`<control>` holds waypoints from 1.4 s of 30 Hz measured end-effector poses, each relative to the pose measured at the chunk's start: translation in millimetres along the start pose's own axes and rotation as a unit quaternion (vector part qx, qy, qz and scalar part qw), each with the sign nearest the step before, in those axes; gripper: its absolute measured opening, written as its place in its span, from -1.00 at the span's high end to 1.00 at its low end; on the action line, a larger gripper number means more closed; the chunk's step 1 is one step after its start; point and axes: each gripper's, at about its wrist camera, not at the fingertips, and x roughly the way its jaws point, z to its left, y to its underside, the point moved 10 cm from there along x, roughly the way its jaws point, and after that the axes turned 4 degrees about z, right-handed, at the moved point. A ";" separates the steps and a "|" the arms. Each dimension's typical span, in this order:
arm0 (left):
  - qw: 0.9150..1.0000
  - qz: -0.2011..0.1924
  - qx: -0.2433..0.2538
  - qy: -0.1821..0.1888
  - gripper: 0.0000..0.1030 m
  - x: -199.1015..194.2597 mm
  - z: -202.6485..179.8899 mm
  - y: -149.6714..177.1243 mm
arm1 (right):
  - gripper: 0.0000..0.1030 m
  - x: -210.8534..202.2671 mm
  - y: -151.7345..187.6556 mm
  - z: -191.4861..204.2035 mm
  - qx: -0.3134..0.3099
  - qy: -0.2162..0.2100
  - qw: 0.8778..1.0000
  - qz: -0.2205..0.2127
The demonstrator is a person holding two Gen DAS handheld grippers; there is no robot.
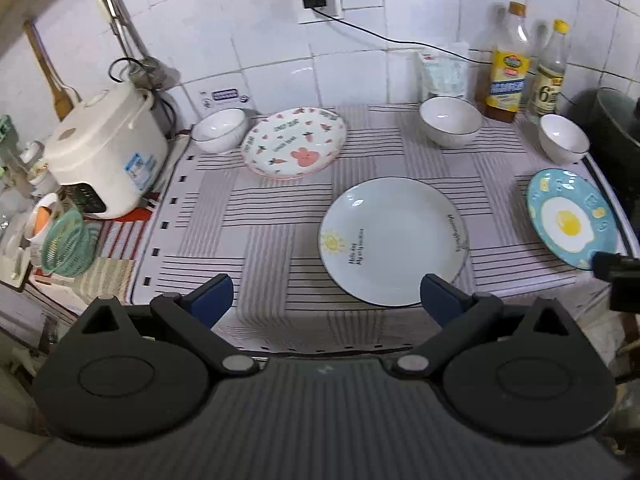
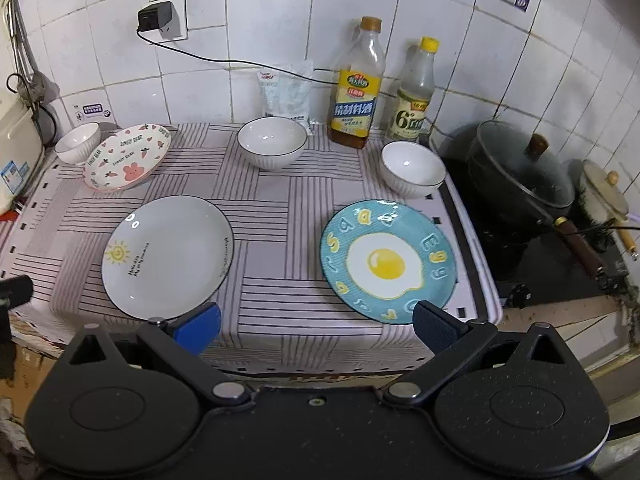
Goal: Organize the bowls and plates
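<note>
Plates and bowls lie apart around white plate (image 1: 394, 240), none stacked | left gripper (image 1: 326, 298), right gripper (image 2: 316, 318) wide open, empty, so we can pick | egg plate (image 2: 388, 260) just beside it

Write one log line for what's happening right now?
left gripper: open, empty | right gripper: open, empty | plates, bowls: untouched on striped cloth

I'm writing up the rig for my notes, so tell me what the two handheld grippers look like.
Both look alike: the left gripper and the right gripper each have a matte black body with a ribbed top, two rounded black housings with circular insets, silver pivot pins, and angled black arms ending in blue textured finger pads. No cables, hands or sleeves show.
</note>
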 end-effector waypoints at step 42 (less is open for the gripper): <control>0.971 0.171 0.024 0.164 0.35 271.9 15.7 -24.8 | 0.63 208.4 11.4 78.3 0.145 -0.240 0.960 0.023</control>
